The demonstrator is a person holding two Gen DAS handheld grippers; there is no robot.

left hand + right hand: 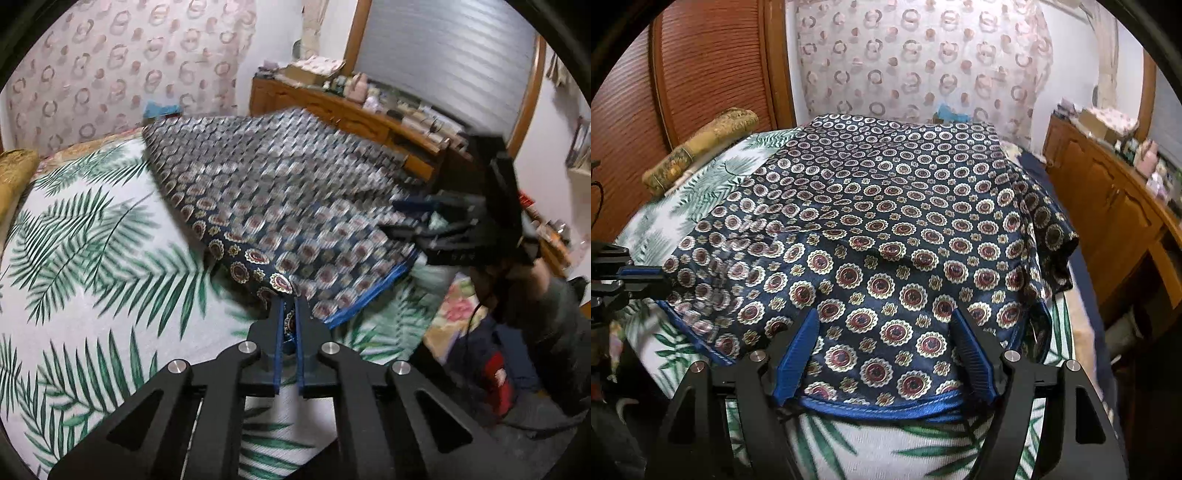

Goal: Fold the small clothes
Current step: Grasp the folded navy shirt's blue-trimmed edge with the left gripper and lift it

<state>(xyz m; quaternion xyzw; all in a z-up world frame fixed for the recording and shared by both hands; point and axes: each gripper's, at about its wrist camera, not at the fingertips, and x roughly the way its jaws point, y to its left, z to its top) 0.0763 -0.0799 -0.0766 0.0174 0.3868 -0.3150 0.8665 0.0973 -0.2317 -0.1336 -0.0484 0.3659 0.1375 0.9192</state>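
We see the patterned navy garment [886,221] spread over the palm-leaf bedspread [92,240], reaching from the bed's near edge toward the far edge by the circle-print curtain [923,66]; our left gripper [290,306] is clenched on a corner of the garment at its blue hem [879,404], lifting that corner off the bedspread, the cloth around it blurred; our right gripper [886,317] is released, its blue-padded fingers [798,350] spread wide over the garment near the hem, and we cannot tell whether they touch the cloth; a gold bolster [701,144] lies at the bed's left edge; a wooden dresser [1108,206] stands beside the right edge
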